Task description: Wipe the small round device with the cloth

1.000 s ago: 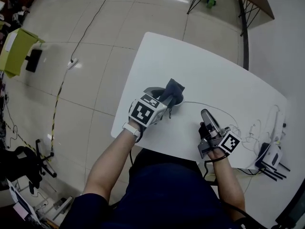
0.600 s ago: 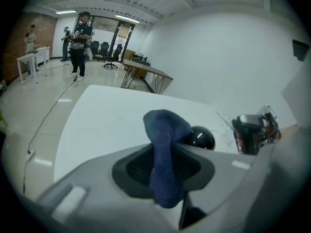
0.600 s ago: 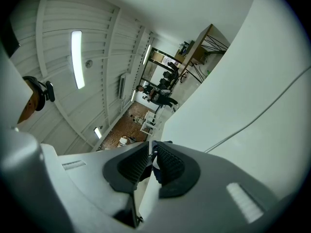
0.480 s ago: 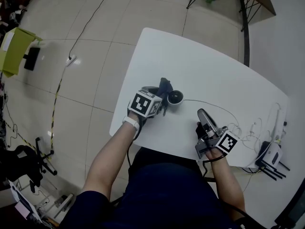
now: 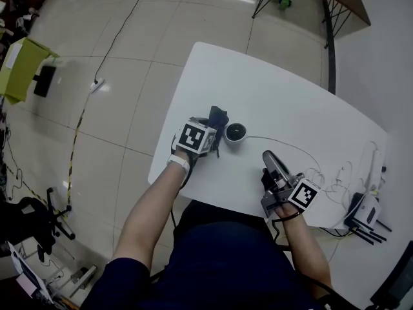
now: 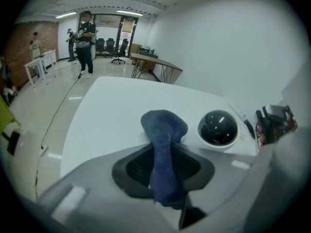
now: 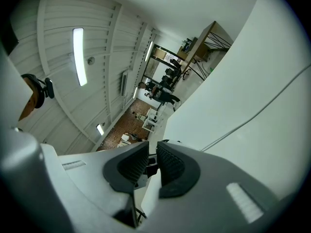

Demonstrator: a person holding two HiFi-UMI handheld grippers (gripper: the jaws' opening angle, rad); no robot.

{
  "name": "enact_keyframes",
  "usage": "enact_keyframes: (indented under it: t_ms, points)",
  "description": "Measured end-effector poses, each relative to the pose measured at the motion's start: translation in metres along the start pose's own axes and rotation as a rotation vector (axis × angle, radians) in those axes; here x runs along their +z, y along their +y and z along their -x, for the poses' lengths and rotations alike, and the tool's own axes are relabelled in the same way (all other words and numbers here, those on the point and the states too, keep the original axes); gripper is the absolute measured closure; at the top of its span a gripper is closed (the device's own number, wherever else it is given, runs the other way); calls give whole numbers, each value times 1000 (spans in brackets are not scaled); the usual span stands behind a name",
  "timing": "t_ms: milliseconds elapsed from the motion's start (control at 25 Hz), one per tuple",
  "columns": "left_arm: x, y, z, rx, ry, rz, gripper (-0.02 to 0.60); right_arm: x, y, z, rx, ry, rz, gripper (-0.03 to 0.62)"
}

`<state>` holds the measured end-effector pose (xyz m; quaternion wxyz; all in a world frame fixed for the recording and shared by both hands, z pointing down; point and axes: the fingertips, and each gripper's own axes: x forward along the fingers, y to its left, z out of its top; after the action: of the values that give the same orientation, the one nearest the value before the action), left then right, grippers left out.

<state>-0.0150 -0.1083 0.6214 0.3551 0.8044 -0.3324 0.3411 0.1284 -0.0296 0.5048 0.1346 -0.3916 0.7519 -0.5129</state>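
Marker cube hides the left hand-held gripper's [image 5: 217, 134] jaws in the head view, but its own view shows them clamped on the blue cloth [image 6: 163, 144]. It tips steeply down at the tabletop [image 5: 284, 95], with the small round device [image 5: 235, 133] just to its right. Right hand-held gripper [image 5: 266, 157] lies almost level, jaws a narrow empty slit. A second ago the cloth covered the device; now the dome is bare.

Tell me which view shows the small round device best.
The left gripper view: the small round device sits close, dark dome on white base, right of the cloth. The head view shows it small and distant; the right gripper view misses it.
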Motion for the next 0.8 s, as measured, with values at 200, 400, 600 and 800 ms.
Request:
enact_keyframes:
  t_ms: [200,400,600,800]
  points:
    - [19,-10,50,14,-122,39,483,1,3,3,14,-9,0,536]
    - [49,-64,95,-120,-233,-72,483,3,2,1,14,-6,8,537]
    - [59,-120,96,-268,-183,-285,483,-2,9,-7,47,-3,-8,537]
    - [50,-115,65,-239,-73,-375,483,-1,8,-6,34,-10,-15,537]
